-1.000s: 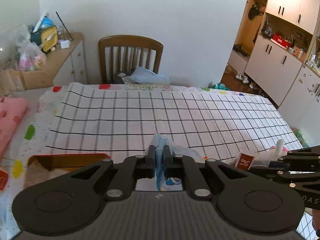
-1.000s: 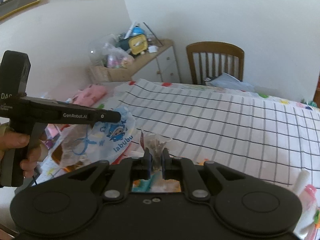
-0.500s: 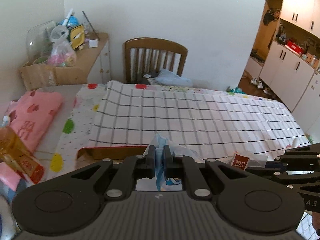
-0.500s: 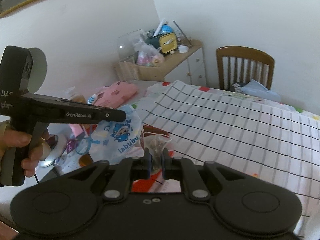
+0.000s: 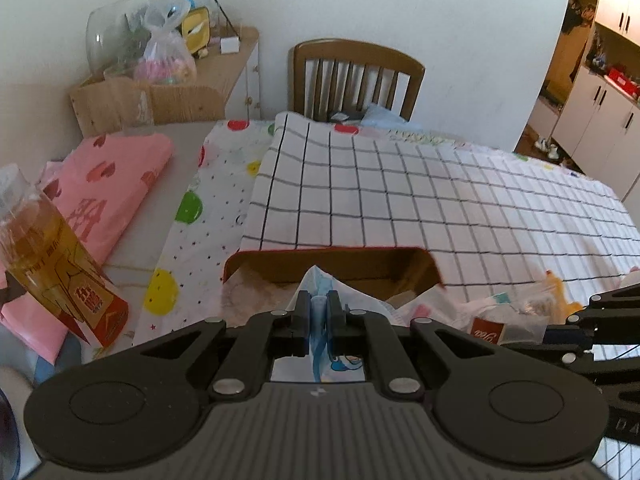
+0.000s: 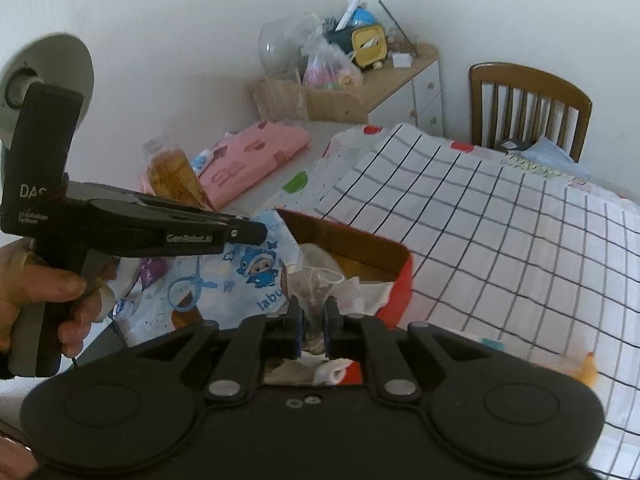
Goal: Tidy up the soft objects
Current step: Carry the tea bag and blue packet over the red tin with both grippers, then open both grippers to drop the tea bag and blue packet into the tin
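My left gripper (image 5: 318, 308) is shut on the top edge of a blue-and-white cartoon plastic bag (image 5: 317, 280), which hangs below it. From the right wrist view, that left gripper (image 6: 256, 234) holds the cartoon bag (image 6: 248, 276) over the near left corner of a red-sided cardboard box (image 6: 404, 280). My right gripper (image 6: 313, 320) is shut on a clear packet (image 6: 316, 280) of brownish contents, right beside the bag. The packet (image 5: 504, 320) carries a red label. The box (image 5: 328, 250) lies under both, with something beige and fluffy (image 5: 256, 296) inside.
A checked cloth (image 5: 440, 200) covers the table beyond the box. A folded pink cloth (image 5: 112, 184) and a bottle of amber liquid (image 5: 44, 248) lie to the left. A wooden chair (image 5: 356, 76) and a cluttered sideboard (image 5: 224, 64) stand behind. A hand (image 6: 48, 292) grips the left tool.
Both grippers have swung left along the table with their bags still held. The red box now lies directly below them, and the pink cloth and bottle have come into view.
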A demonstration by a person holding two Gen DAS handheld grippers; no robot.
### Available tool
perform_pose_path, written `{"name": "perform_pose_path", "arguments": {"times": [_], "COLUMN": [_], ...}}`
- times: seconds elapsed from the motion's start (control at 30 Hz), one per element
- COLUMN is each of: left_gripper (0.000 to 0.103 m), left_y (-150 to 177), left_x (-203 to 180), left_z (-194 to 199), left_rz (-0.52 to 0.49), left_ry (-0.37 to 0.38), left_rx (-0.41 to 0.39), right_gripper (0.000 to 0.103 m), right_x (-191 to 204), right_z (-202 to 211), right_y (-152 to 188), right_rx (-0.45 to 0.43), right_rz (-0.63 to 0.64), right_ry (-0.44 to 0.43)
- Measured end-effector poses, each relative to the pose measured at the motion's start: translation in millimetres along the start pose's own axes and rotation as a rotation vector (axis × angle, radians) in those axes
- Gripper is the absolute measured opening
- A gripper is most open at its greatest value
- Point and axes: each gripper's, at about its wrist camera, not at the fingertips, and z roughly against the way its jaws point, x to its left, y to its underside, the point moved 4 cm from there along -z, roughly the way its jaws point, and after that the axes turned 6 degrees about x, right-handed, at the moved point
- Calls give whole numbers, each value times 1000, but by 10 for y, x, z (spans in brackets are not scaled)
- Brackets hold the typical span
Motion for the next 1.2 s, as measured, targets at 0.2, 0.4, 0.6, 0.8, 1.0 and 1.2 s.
{"name": "perform_pose_path", "arguments": {"times": [0.2,0.4,0.6,0.8,1.0,1.2], "left_gripper": [7,7,7,9,22,76], "left_y": [91,148,182,205,214,211], "left_x": [67,105,138,164,182,185], "left_z": [-193,-322,-400,-434,-423,-354], "left_rz": [-5,-13,-6,4,8,19], "left_ry": [12,14,24,33,35,57], "left_rx": [29,56,74,85,86,70], "right_gripper": [11,14,18,21,30,41], "right_x": [86,99,110,132,165,201], "right_z": [-257,-420,-545,-595,-600,-547], "right_y": [-12,9,25,50,52,62], "right_rx": [40,72,101,116,117,105], "right_rz": [15,18,26,47,57,69], "right_ry": [19,44,50,48,46,33]}}
